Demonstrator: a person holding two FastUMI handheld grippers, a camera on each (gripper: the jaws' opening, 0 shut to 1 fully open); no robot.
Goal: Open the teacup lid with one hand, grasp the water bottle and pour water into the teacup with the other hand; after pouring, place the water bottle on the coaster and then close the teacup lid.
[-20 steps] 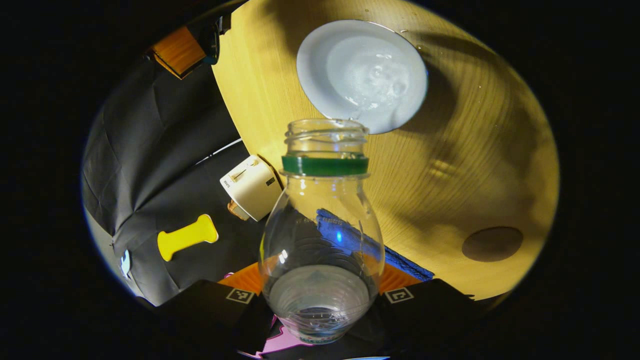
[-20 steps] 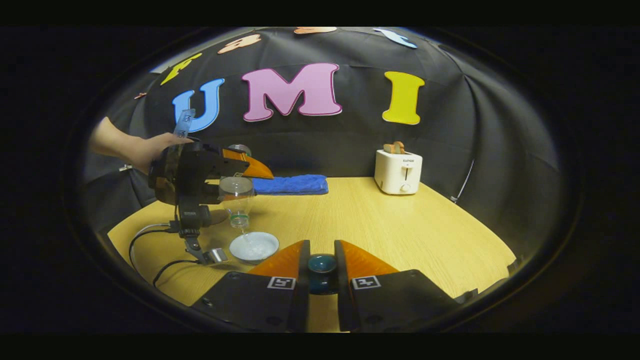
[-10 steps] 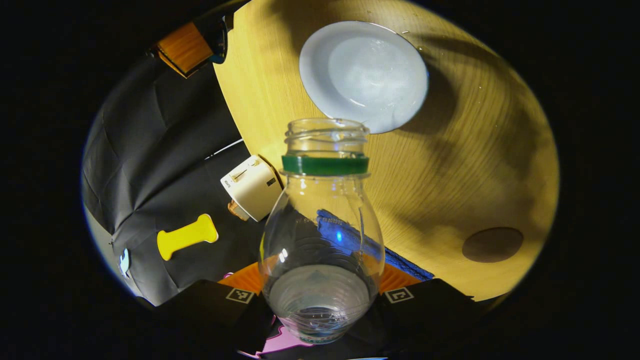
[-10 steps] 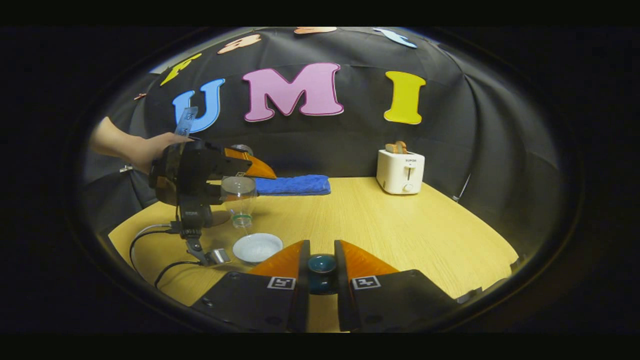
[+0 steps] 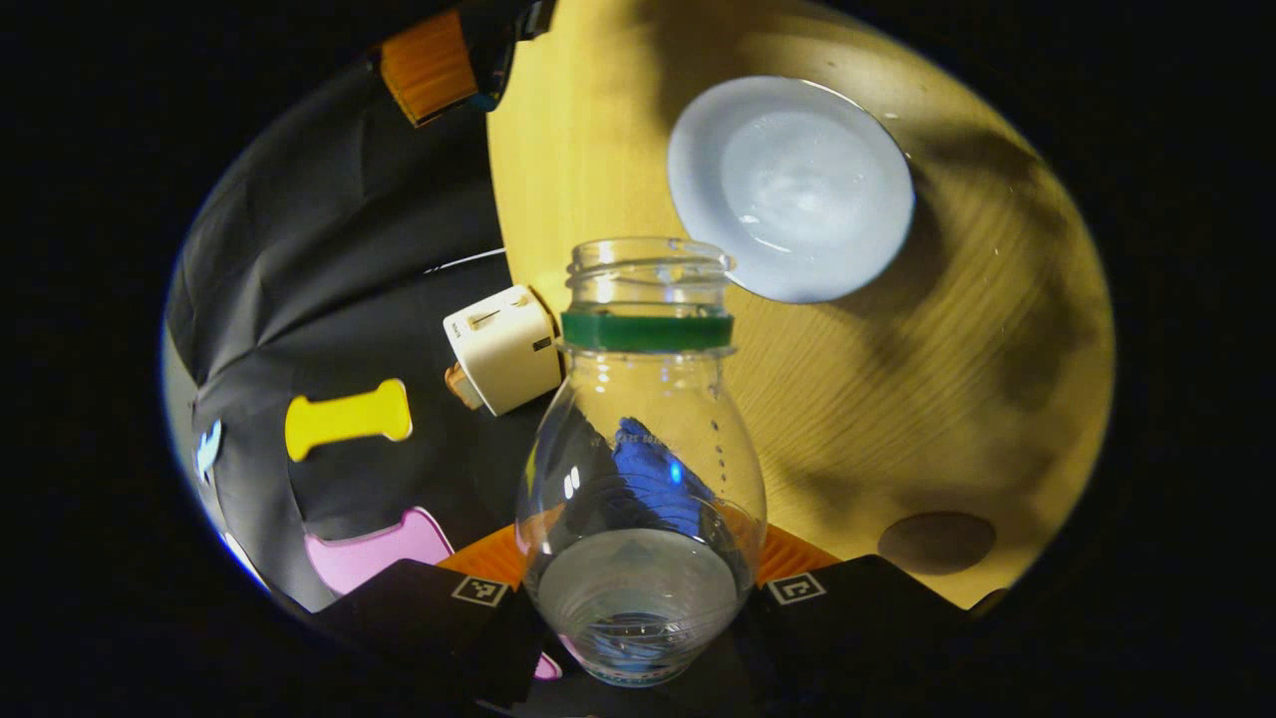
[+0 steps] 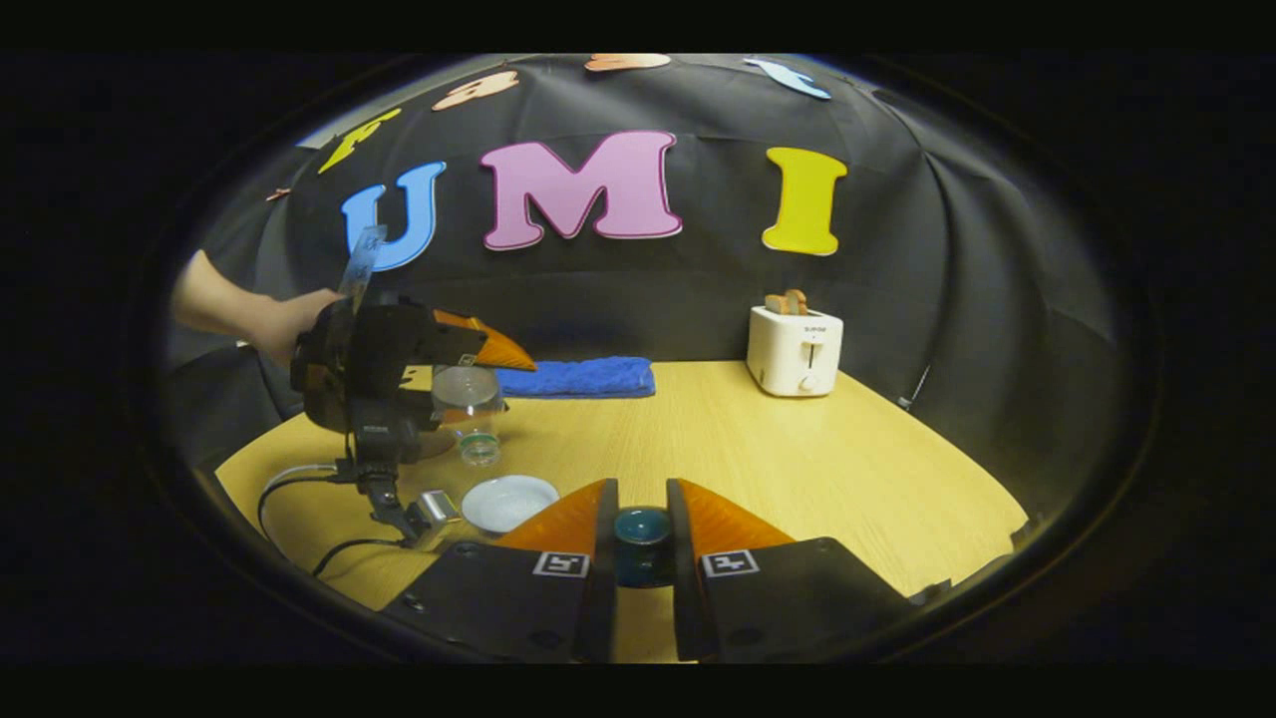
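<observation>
A clear water bottle (image 5: pixel 638 469) with a green neck ring lies between my left gripper's (image 5: pixel 638 558) fingers, which are shut on its lower body. Its open mouth points toward the table, just left of the white teacup (image 5: pixel 791 189), which holds water. A brown coaster (image 5: pixel 937 542) lies near on the right. In the right gripper view, my right gripper (image 6: pixel 641 499) is shut on the dark teal knob of the teacup lid (image 6: pixel 641 538), held above the table. There the left gripper (image 6: pixel 469 364) tilts the bottle (image 6: pixel 469 409) above and left of the teacup (image 6: pixel 509 503).
A white toaster (image 6: pixel 795 350) stands at the back right of the wooden table (image 6: pixel 758 469), and a folded blue towel (image 6: pixel 578 378) lies along the back edge. Cables (image 6: pixel 299 479) trail from the left gripper near the teacup. A hand (image 6: pixel 269 324) holds the left gripper.
The water stream into the teacup has stopped. The left gripper has swung the bottle's mouth off the cup to the left. The right gripper with the lid has stayed put.
</observation>
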